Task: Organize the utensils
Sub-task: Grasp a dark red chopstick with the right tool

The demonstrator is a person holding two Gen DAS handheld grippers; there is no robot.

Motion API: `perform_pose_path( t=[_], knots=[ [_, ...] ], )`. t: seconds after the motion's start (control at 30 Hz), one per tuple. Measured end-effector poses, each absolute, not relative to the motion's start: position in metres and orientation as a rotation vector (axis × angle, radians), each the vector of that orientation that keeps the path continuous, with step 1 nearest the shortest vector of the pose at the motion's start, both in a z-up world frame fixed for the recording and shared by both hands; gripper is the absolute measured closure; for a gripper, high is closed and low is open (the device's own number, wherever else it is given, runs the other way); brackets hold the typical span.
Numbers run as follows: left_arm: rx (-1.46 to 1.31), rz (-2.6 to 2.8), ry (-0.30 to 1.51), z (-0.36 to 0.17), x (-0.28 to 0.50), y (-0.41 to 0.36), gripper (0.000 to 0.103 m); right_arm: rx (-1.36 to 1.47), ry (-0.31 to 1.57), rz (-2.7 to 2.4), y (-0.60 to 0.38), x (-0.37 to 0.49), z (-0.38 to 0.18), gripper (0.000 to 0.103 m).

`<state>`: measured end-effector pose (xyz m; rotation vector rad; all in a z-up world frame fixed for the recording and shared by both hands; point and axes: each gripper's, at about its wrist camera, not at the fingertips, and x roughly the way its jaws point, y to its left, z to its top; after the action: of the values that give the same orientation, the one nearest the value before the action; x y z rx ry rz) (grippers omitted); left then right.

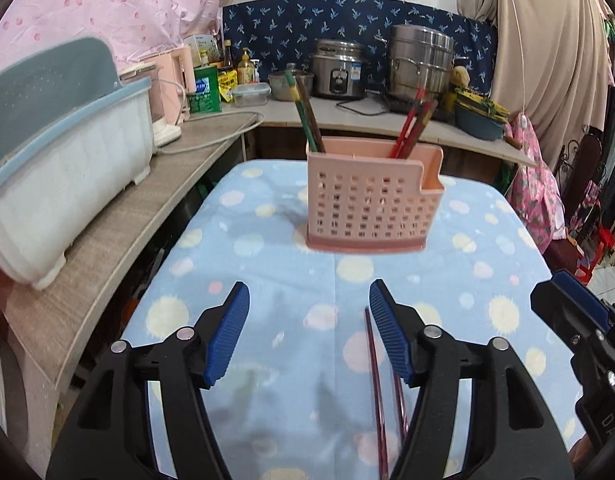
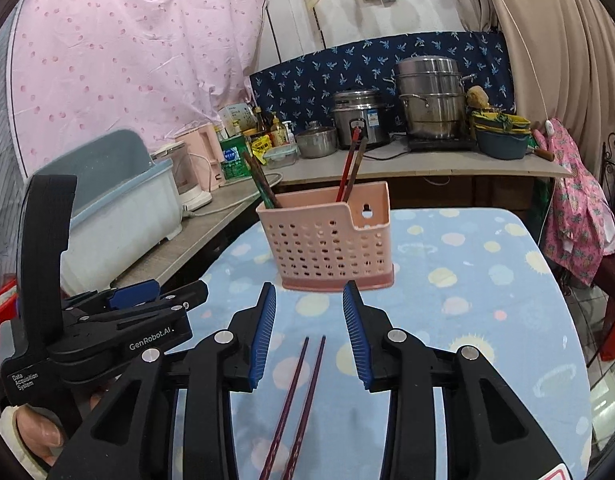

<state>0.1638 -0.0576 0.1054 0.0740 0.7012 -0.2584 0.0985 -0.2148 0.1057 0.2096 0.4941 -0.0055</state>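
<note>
While the left gripper (image 1: 309, 300) hangs open and empty, the dark red chopsticks (image 2: 303, 392) lie on the blue cloth (image 2: 467, 300), pointing toward the far pink holder (image 2: 327, 240), between the right gripper's (image 2: 309, 300) open jaws, the nearer one.

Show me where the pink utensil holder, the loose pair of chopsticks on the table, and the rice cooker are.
Pink utensil holder (image 2: 331, 246), right wrist view, middle of its perforated front wall.
Loose chopsticks (image 2: 305, 384), right wrist view, on the shaft of the right stick.
Rice cooker (image 1: 338, 70), left wrist view, on its steel body.
</note>
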Motion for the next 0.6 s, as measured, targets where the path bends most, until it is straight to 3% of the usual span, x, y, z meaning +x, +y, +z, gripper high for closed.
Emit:
perform_pose_path(
  t=[0.6],
  knots=[
    [0.092, -0.230, 0.846, 0.022, 0.091, -0.030, 0.036, 0.163, 0.745, 0.003, -0.169, 0.037, -0.004, 0.068]
  ],
)
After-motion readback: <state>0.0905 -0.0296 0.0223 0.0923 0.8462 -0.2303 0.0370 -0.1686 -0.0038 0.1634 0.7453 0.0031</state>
